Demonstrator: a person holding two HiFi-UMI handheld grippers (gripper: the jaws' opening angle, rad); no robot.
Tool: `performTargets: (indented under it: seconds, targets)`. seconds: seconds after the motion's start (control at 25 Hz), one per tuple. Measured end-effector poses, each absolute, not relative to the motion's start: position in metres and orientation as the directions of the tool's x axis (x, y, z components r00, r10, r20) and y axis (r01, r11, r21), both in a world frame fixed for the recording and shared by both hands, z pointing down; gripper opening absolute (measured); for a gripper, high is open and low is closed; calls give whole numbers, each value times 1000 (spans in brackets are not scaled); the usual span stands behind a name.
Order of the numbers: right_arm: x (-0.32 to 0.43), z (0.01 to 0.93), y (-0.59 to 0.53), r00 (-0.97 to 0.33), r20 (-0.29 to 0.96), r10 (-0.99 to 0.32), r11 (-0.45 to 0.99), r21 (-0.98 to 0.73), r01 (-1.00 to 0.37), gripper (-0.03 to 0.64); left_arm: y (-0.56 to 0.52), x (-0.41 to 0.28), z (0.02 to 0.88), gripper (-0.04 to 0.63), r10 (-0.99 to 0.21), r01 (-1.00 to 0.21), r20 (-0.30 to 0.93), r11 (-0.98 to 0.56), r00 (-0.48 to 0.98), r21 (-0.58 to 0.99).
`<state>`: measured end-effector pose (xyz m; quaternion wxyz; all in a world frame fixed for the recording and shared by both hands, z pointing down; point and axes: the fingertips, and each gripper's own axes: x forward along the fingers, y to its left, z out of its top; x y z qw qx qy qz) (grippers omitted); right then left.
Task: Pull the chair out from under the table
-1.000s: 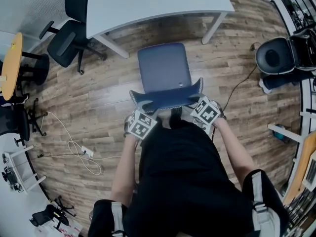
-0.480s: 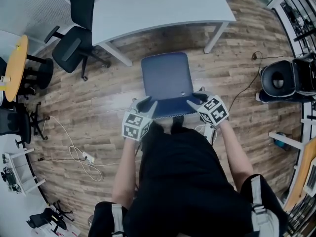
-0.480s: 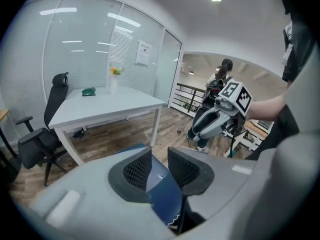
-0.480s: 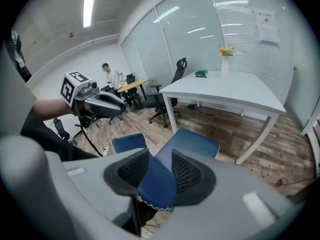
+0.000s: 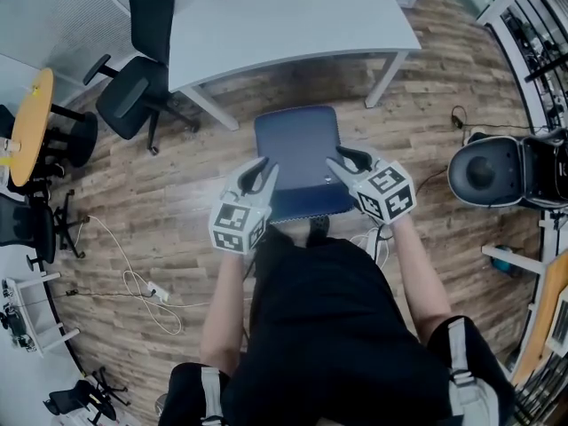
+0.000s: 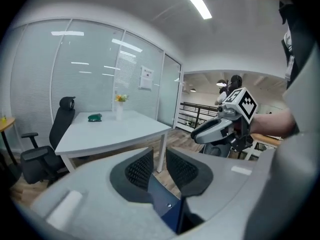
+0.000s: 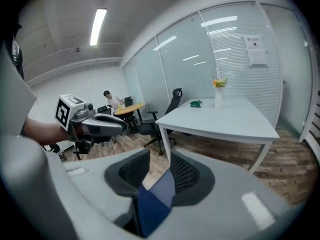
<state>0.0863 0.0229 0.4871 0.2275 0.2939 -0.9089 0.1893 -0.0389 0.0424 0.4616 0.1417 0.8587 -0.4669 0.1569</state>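
One blue chair (image 5: 297, 145) stands on the wood floor (image 5: 177, 193), wholly clear of the white worktop (image 5: 293, 16) and just in front of the person; a second ago both grippers sat at the ends of its backrest, and now they have lifted off it; the left gripper (image 5: 260, 172) and right gripper (image 5: 343, 160) hang above the seat's near corners, touching nothing. In the left gripper view its fingers (image 6: 137, 170) have just been closing and stand a narrow gap apart, with only the chair's blue edge (image 6: 167, 206) showing below through that gap; in the right gripper view the fingers (image 7: 185, 174) have also been closing but remain more spread, again with just the chair (image 7: 155, 199) beyond them and nothing pinched. Judged from the open floor between seat and worktop, the pull looks finished and the hold given up. Further out, a black office chair (image 5: 133, 87) waits at the worktop's left end.
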Motion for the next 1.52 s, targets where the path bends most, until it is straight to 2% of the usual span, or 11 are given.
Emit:
performTargets:
  seconds: [0.36,0.8,1.08,1.52]
  targets:
    - [80,413,1,-743,371,-557,753,-153,-640,109,27,-48,392,58,-830,-866,255,-492,497,85]
    - [78,370,1,-754,264,-602,753,-126,-646,52,29,-60,360,22,-865,-884,185,-463,467,69]
    - [71,353,5,-774,222,-593,776,-100,-623,3,29,-63,348,9,-870,-883,155,-463,468,74]
    - [74,350,4,-770,215,-601,774,-85,-628,3,28,-61,340,10,-866,-877,142,-473,480,82]
